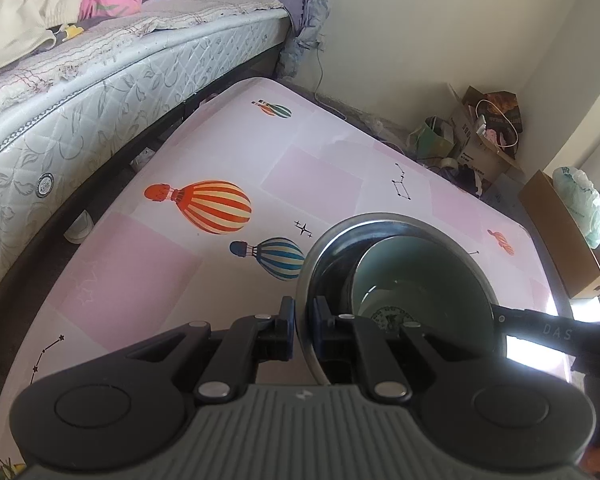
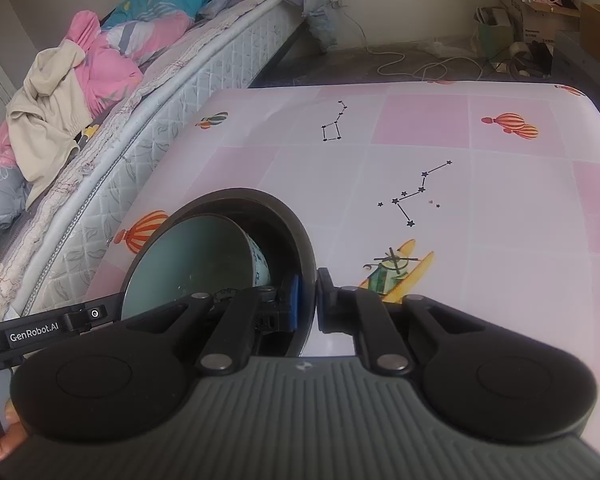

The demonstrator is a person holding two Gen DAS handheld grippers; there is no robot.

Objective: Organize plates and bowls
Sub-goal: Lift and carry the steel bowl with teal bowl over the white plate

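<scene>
A steel bowl [image 1: 384, 222] stands over the pink balloon-print table [image 1: 172, 280], with a pale green ceramic bowl [image 1: 420, 272] lying tilted inside it. My left gripper [image 1: 303, 320] is shut on the steel bowl's left rim, one pad outside the wall and one inside. In the right wrist view the steel bowl [image 2: 284, 224] looks dark, and the green bowl [image 2: 196, 256] leans in it. My right gripper [image 2: 309, 300] is shut on the opposite rim. I cannot tell whether the steel bowl rests on the table [image 2: 500, 240] or hangs just above it.
A bed with a quilted mattress [image 1: 80, 112] and piled clothes runs along the table's left side. Cardboard boxes and bags [image 1: 480, 136] fill the far corner, and a white cable [image 2: 412, 64] lies on the floor beyond the table. A person's thumb [image 2: 0, 440] shows at the lower left.
</scene>
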